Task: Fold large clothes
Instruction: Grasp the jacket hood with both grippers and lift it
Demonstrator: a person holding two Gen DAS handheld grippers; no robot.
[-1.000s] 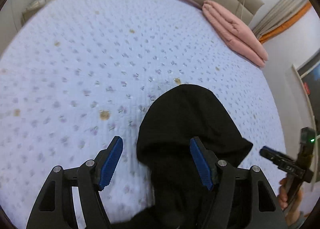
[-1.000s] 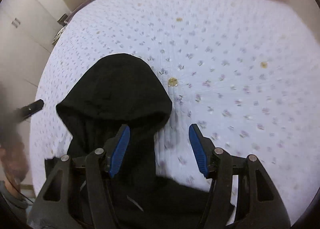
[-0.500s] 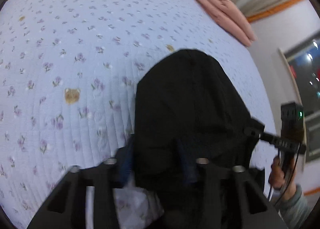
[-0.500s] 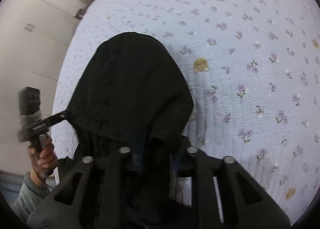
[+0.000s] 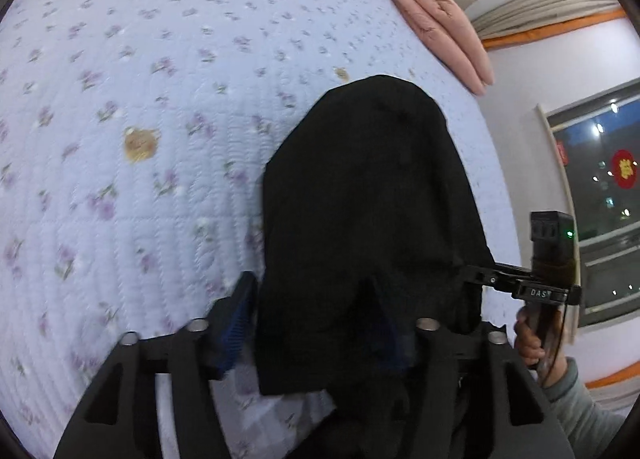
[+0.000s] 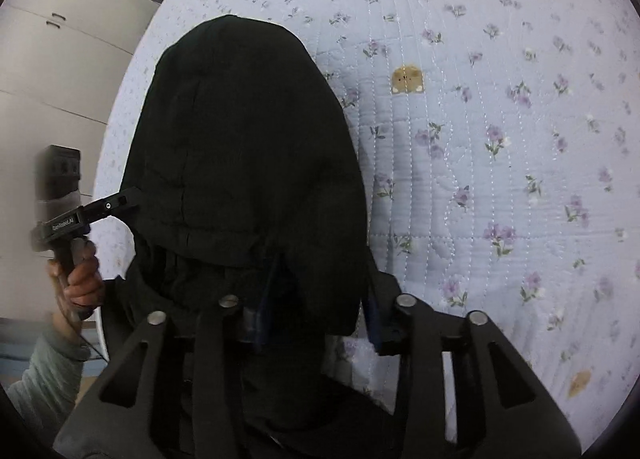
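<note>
Lifting straight off keeps the black fabric hood [image 5: 372, 199] flat: left tongs [image 5: 312, 327] and right tongs [image 6: 320, 305], just reopened, straddle it without gripping.

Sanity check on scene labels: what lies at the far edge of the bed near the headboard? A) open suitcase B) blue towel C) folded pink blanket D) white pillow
C: the left wrist view shows a folded pink blanket on the floral quilt, beyond the black hoodie.
</note>
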